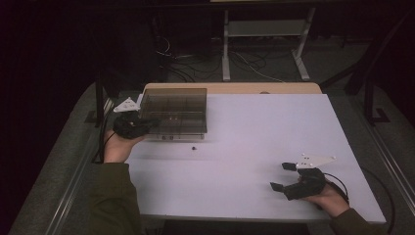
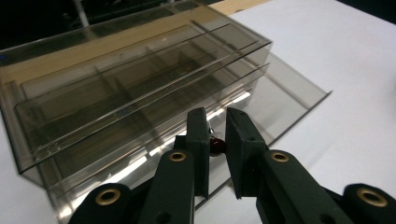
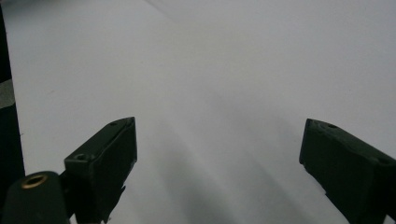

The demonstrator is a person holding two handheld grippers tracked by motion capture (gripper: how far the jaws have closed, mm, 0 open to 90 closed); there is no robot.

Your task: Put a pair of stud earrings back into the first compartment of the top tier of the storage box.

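Nearest the high camera, at about five o'clock on the white table (image 1: 254, 161), the right gripper (image 1: 283, 176) rests low in the person's right hand (image 1: 329, 199), its jaws spread wide and pointing toward nine o'clock. From the right gripper view the right gripper's two black jaws stand far apart over bare white tabletop (image 3: 224, 70) with nothing between them.

At about ten o'clock on the table sits a smoky, clear plastic organizer box (image 1: 175, 111), divided into long compartments, with its lid (image 2: 289, 88) open and lying flat on the table beside it. The left gripper (image 1: 142, 125), held in the left hand (image 1: 116, 145), reaches the box's near left corner. In the left gripper view the left gripper (image 2: 216, 140) has its jaws drawn close together, pinching a small dark red bead (image 2: 216, 145) with a bit of thin metal on it, right at the front edge of the box.

A small dark speck (image 1: 194, 147) lies alone on the table just toward six o'clock of the box; what it is cannot be told. Cables (image 1: 205, 61) run across the dark floor beyond the table at twelve o'clock.
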